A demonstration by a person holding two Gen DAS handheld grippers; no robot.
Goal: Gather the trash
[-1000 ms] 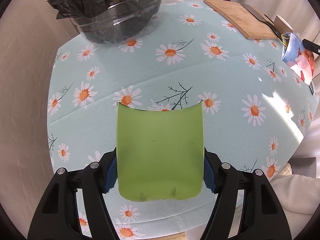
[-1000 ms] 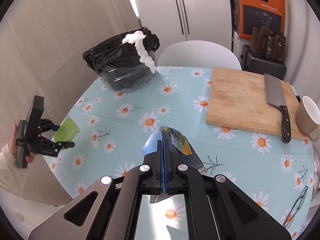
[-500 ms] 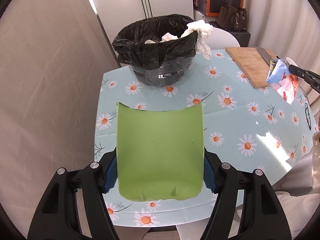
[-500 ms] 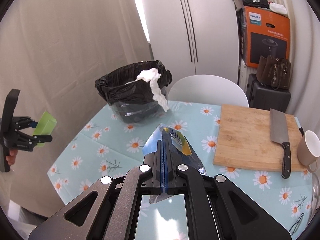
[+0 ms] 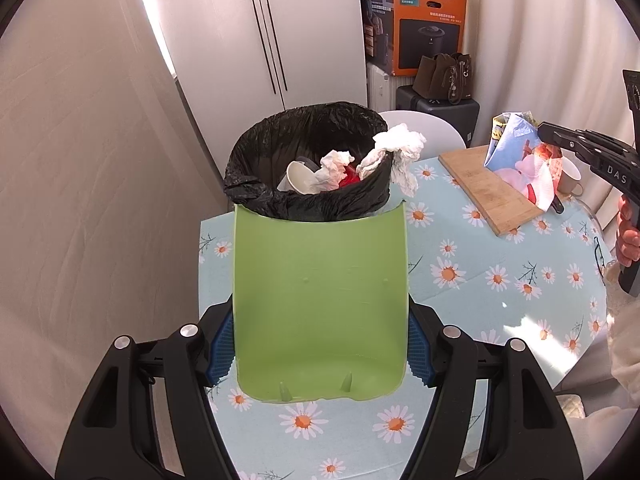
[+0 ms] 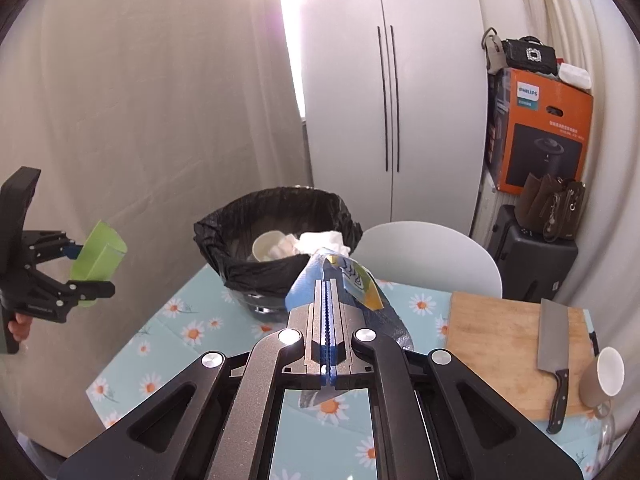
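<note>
My left gripper [image 5: 320, 344] is shut on a green plastic cup [image 5: 320, 304], held in the air in front of the trash bin [image 5: 308, 168]. The bin has a black liner and holds crumpled tissues and a white cup; a tissue [image 5: 400, 152] hangs over its rim. My right gripper [image 6: 329, 300] is shut on a colourful snack wrapper [image 6: 352, 280], raised above the table to the right of the bin [image 6: 276, 236]. The wrapper also shows in the left wrist view [image 5: 520, 160], and the green cup in the right wrist view [image 6: 98, 252].
The round table [image 5: 480, 280] has a daisy-print cloth. A wooden cutting board [image 6: 508, 348] with a cleaver [image 6: 554, 356] and a mug [image 6: 604, 376] lie at the right. A white chair [image 6: 432, 256] stands behind the table. A cabinet, a suitcase and an orange box are beyond.
Both grippers have risen from near the table and come closer to the bin. The bin's inside now shows in both views. Both grips are unchanged.
</note>
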